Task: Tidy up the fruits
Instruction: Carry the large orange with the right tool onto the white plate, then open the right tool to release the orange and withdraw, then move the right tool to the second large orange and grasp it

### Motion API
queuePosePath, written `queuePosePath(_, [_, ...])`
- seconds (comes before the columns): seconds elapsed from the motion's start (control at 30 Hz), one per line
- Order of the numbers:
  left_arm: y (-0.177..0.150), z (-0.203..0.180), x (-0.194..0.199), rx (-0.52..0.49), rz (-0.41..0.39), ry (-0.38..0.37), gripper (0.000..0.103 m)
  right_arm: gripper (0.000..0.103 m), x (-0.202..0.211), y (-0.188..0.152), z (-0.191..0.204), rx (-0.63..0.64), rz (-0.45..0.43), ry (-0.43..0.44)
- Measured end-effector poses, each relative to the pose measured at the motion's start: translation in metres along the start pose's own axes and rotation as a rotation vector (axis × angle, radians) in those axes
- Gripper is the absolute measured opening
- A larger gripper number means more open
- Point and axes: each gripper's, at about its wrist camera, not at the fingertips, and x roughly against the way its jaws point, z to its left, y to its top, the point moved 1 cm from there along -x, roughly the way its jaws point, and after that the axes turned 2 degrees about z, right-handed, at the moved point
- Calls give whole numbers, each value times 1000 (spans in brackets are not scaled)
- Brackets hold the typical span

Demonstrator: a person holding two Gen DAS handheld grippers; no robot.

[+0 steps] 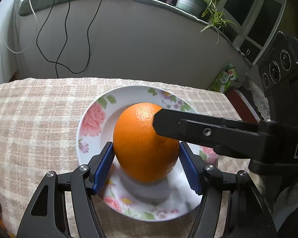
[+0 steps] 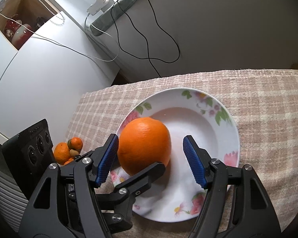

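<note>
The orange (image 1: 143, 138) is being set into the flowered plate (image 1: 93, 119) on the checked counter (image 1: 29, 119). The left claw (image 1: 146, 167) is clamped on its lower sides; the right claw (image 2: 151, 161) stands spread beside it, one pad near the fruit but not gripping. Next, I'd guess, the left claw must let go and lift clear without rolling it. The orange looks big, smooth, glossy. Smaller fruits (image 2: 68, 152) wait at the counter's far-left edge.

Right tongs (image 1: 188, 127) across orange (image 1: 141, 144).
</note>
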Motion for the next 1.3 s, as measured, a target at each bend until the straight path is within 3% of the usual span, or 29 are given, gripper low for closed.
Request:
queuePosePath(0.23, [-3, 5, 20, 15, -31, -1, 66, 77, 13, -6, 0, 1, -32, -12])
queuePosePath(0.67, [-21, 15, 59, -1, -81, 49, 66, 78, 39, -24, 29, 97, -90, -79])
queuePosePath(0.93, [-37, 22, 87, 8, -123, 79, 66, 78, 51, -35, 51, 107, -150, -52])
queuePosePath(1.2, [-59, 38, 121, 30, -165, 138, 66, 79, 46, -49, 85, 200, -127, -66])
queuePosePath(1.3, [-69, 49, 134, 43, -182, 175, 69, 89, 41, -52, 99, 240, -104, -82])
